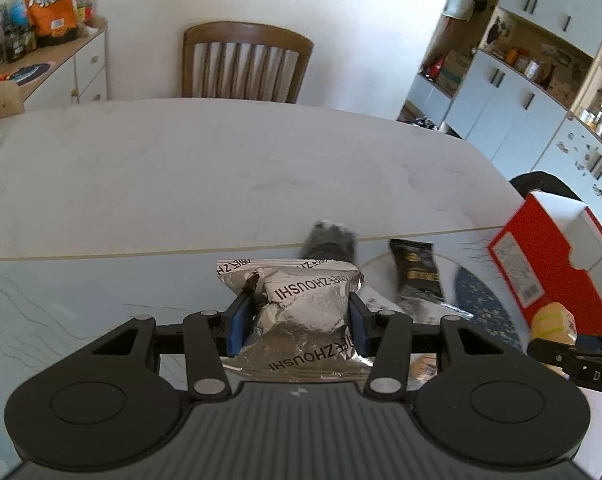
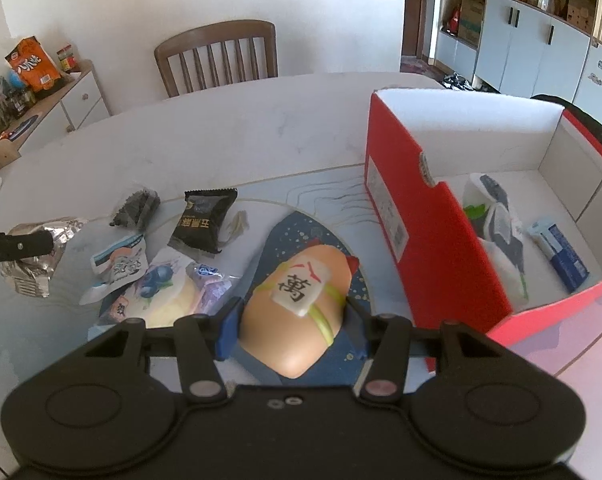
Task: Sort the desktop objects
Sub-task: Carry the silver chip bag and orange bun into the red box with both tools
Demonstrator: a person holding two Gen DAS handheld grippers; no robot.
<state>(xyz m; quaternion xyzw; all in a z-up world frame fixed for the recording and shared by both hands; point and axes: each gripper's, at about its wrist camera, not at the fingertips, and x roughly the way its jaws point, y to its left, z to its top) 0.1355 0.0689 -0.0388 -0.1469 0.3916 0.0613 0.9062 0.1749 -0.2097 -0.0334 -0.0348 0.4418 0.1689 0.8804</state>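
The left tool (image 1: 297,322) grips a silver foil packet (image 1: 301,320) at lower centre above the tabletop (image 1: 181,184), while the right tool (image 2: 293,324) clamps a peach-coloured toy (image 2: 297,312) at lower centre, just left of the red box (image 2: 421,216) holding packets.

A home dining room is indicated by a white dining table (image 1: 181,168) with a wooden slat-back chair (image 1: 245,62) at upper centre, a low sideboard (image 1: 67,66) stacked with groceries at upper left, and cupboard shelving (image 1: 541,64) at upper right.
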